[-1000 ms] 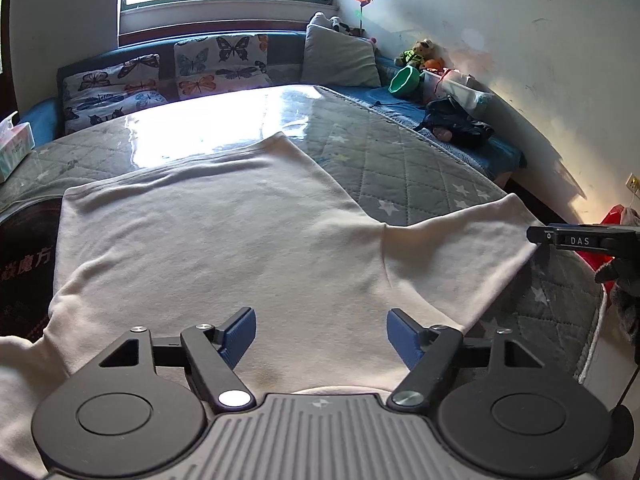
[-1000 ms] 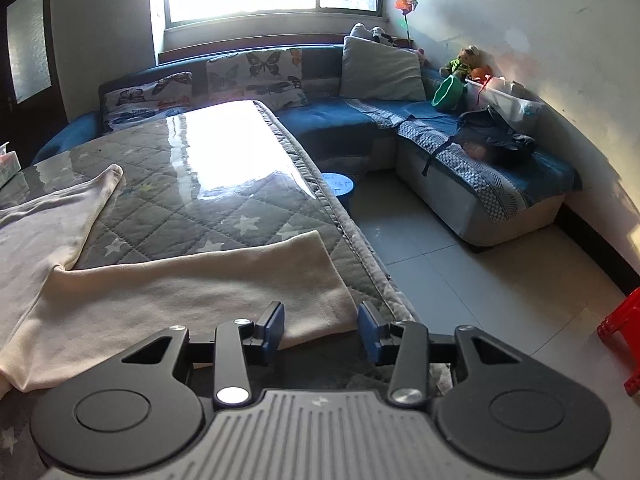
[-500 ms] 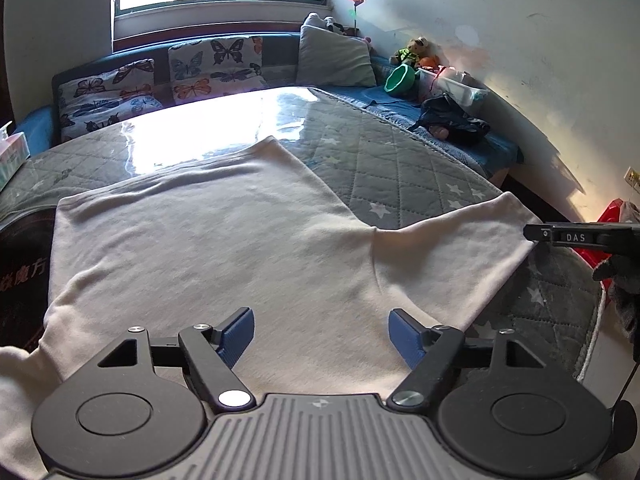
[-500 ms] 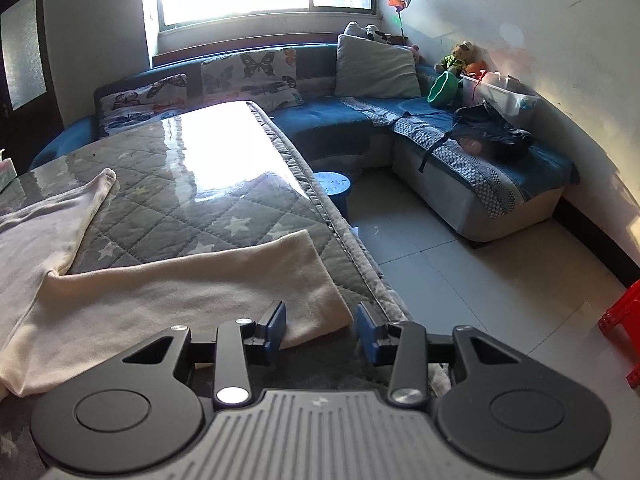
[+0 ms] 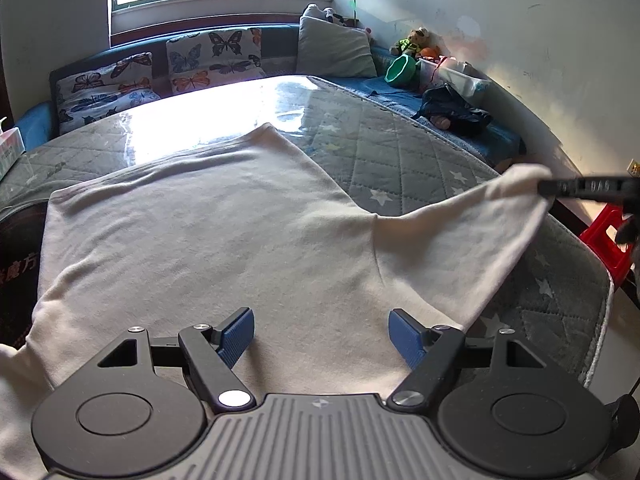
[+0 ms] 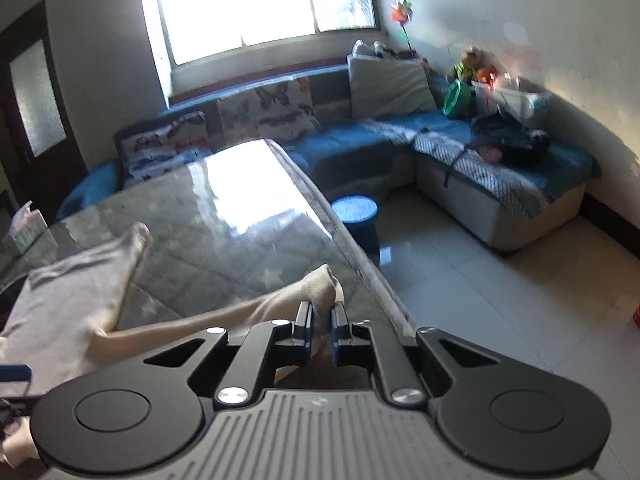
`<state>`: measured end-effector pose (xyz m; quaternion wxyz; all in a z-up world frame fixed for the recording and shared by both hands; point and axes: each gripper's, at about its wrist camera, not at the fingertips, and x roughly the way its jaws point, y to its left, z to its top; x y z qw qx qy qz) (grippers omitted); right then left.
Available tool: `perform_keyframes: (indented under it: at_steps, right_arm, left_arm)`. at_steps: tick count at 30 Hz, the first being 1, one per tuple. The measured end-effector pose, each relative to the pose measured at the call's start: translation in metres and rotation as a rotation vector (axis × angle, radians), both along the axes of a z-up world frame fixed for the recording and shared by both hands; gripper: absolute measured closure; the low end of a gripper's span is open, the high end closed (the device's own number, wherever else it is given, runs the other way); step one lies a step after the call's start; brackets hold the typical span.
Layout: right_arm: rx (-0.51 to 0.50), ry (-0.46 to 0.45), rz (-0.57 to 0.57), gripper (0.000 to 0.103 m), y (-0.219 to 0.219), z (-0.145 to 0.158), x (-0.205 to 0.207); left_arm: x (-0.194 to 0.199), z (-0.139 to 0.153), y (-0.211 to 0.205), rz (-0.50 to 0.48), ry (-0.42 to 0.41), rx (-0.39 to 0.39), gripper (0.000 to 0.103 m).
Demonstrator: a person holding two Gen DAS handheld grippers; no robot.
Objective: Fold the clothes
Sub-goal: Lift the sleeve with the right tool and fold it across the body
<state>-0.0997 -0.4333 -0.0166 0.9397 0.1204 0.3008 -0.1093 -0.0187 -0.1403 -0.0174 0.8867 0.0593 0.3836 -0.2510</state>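
A cream shirt (image 5: 208, 240) lies spread flat on the quilted desk (image 5: 400, 152), body toward the window, one sleeve (image 5: 472, 232) running out to the desk's right edge. The right gripper (image 6: 320, 320) is clamped together on that sleeve's cuff (image 6: 320, 284); cloth bunches up between its pads, and in the left view the cuff rides clear of the quilt, so the sleeve hangs in a taut slope from shoulder to grip. Holding it by the very end probably gives the longest lever for swinging the sleeve inward across the body, the likely first fold.

The left gripper (image 5: 320, 336) hovers over the near hem with its blue pads (image 5: 238, 334) well apart and nothing between them. Placed there, it looks ready to pin or steady the body so the shirt does not drag when the sleeve is pulled. The fold itself is not yet made.
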Motion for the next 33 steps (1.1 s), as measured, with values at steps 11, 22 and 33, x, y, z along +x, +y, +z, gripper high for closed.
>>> perform_keyframes:
  at_steps: [11, 22, 33]
  right_arm:
    - [-0.013, -0.06, 0.076, 0.095, 0.017, 0.035, 0.01]
    - [-0.085, -0.159, 0.296, 0.095, 0.086, 0.096, 0.028]
    - [-0.102, -0.191, 0.597, 0.095, 0.194, 0.114, 0.055]
  left_arm:
    - [-0.002, -0.003, -0.001, -0.002, -0.009, 0.004, 0.022]
    - [-0.003, 0.013, 0.045, 0.098, -0.041, -0.039, 0.022]
    - [-0.013, 0.018, 0.108, 0.256, -0.054, -0.082, 0.022]
